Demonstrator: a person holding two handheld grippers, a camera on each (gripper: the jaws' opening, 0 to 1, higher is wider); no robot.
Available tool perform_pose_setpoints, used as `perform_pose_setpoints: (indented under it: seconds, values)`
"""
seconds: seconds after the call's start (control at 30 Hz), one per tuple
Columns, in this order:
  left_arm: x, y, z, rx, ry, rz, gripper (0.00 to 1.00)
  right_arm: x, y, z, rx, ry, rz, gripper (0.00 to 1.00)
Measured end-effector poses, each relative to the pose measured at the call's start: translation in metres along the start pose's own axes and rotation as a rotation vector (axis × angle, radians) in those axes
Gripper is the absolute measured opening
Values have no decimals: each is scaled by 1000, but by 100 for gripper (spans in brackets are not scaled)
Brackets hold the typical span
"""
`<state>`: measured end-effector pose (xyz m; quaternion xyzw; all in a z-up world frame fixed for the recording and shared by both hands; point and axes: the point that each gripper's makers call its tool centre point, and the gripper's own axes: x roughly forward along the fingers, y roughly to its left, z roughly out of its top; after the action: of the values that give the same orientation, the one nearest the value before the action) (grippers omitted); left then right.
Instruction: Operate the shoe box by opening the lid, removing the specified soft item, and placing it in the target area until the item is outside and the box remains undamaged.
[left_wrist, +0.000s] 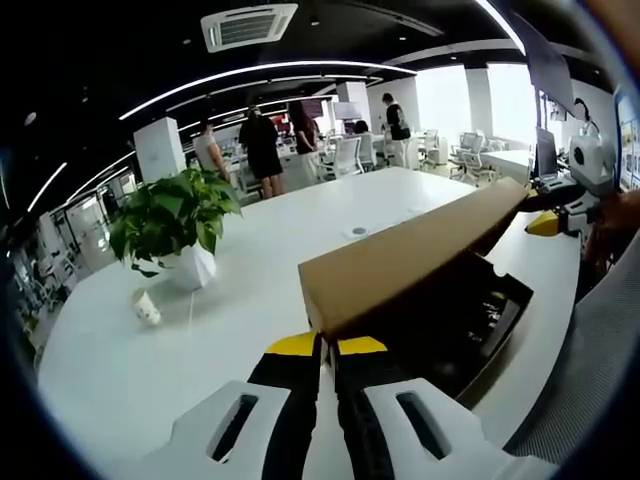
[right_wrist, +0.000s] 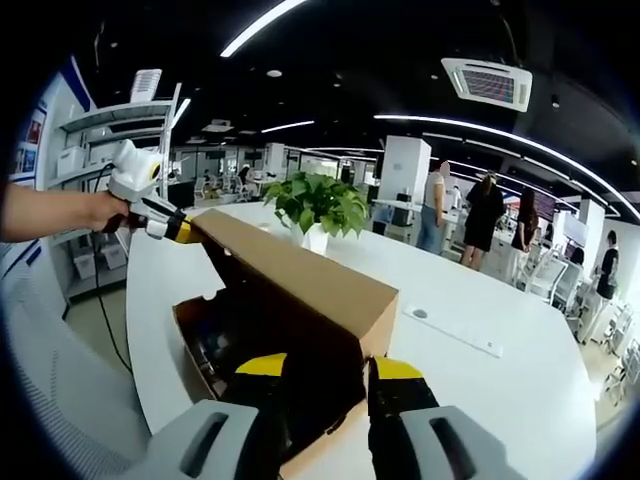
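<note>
The shoe box (left_wrist: 470, 330) sits mid-frame on the white counter (left_wrist: 150, 360), dark contents inside unclear. The left gripper (left_wrist: 327, 345) and right gripper (right_wrist: 325, 368) each pinch the raised lid (right_wrist: 300, 265), jaws closed on its edge.

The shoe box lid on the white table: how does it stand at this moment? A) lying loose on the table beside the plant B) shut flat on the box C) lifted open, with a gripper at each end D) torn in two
C: the cardboard lid tilts up over the dark open box, the left gripper at its far end, the right gripper at its near end.
</note>
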<state>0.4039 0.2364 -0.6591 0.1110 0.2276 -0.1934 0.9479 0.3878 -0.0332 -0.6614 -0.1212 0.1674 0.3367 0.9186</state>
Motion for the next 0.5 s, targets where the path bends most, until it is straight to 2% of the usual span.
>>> perform_pose_setpoints:
  seconds: [0.17, 0.2, 0.23, 0.5]
  values:
    - [3, 3, 4, 8, -5, 1, 2, 1, -4, 3, -2, -6, -5, 27]
    - [2, 3, 5, 10, -6, 1, 2, 2, -5, 5, 23, -17, -3, 27]
    - [2, 3, 6, 14, -7, 2, 2, 2, -5, 8, 92, -34, 6, 28]
    - [8, 8, 12, -1, -25, 4, 1, 6, -15, 10, 66, -29, -3, 24]
